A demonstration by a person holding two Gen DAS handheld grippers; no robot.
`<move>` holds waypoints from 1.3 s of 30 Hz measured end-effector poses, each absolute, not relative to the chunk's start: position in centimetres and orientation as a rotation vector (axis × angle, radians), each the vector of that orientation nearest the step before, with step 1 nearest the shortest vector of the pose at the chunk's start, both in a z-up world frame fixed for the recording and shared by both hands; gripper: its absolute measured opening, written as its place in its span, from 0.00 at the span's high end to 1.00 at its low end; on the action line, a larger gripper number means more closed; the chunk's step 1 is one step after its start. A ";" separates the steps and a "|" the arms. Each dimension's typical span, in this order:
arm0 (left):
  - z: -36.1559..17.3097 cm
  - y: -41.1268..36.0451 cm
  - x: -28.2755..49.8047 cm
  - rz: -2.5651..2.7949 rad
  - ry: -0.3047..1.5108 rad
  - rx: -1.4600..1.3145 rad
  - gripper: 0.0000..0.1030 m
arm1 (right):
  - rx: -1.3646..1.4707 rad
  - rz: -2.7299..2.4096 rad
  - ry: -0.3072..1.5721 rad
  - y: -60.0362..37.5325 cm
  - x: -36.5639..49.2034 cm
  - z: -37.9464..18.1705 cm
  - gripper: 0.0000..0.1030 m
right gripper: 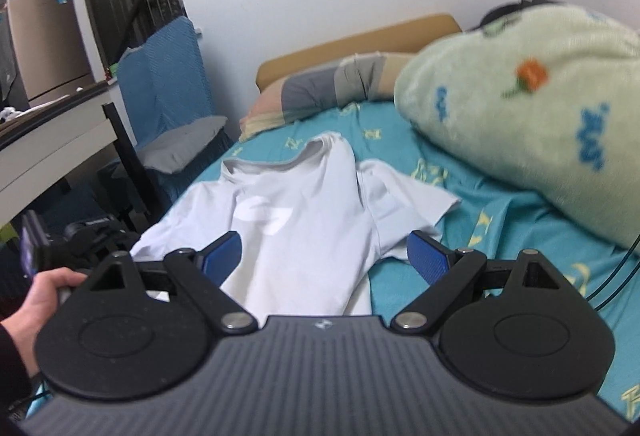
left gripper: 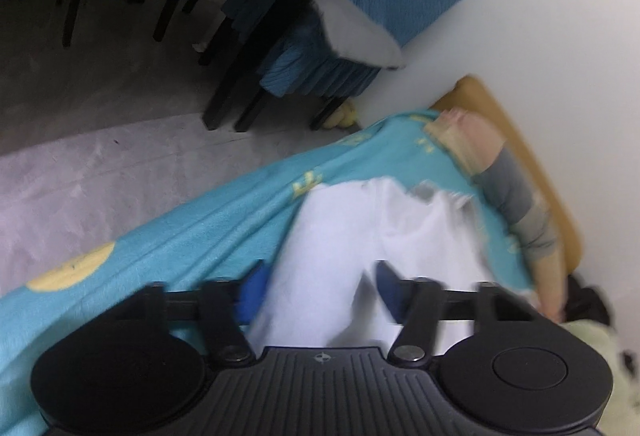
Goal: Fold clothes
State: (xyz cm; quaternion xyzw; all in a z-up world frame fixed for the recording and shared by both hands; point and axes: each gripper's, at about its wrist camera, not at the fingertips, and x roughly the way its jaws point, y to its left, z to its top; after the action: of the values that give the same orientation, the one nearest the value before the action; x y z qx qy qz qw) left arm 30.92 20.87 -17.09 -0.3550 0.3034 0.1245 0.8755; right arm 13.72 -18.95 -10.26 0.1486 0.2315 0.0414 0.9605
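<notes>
A white T-shirt [right gripper: 296, 212] lies spread on the teal bedsheet [right gripper: 500, 236] near the left edge of the bed, its collar toward the headboard [right gripper: 360, 40]. The right gripper [right gripper: 324, 260] hovers over the shirt's lower part with its blue pads [right gripper: 428, 256] wide apart, touching nothing. The left gripper [left gripper: 320, 288] has white cloth between its jaws, but blur hides whether the pads press it. A green blanket [right gripper: 520, 108] is heaped toward the right edge, and a pillow [right gripper: 320, 88] lies at the head.

Dim, even indoor light; motion blur, fisheye bending at edges.
</notes>
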 end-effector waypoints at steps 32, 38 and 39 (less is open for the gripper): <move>-11.4 6.0 31.3 -0.077 0.541 -0.239 0.35 | 0.551 0.082 0.588 -22.2 15.3 -11.8 0.12; -13.3 10.3 32.4 0.056 0.564 -0.374 0.35 | 0.566 0.076 0.614 -22.4 15.5 -12.7 0.12; -13.7 10.9 32.6 0.059 0.566 -0.408 0.35 | 0.569 0.074 0.617 -22.5 15.6 -12.8 0.12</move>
State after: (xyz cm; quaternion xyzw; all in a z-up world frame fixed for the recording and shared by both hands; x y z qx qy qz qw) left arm 32.63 10.86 -13.66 -0.2000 0.2773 0.0291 0.9393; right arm 15.60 -22.47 -12.77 0.2760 0.2994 0.0360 0.9126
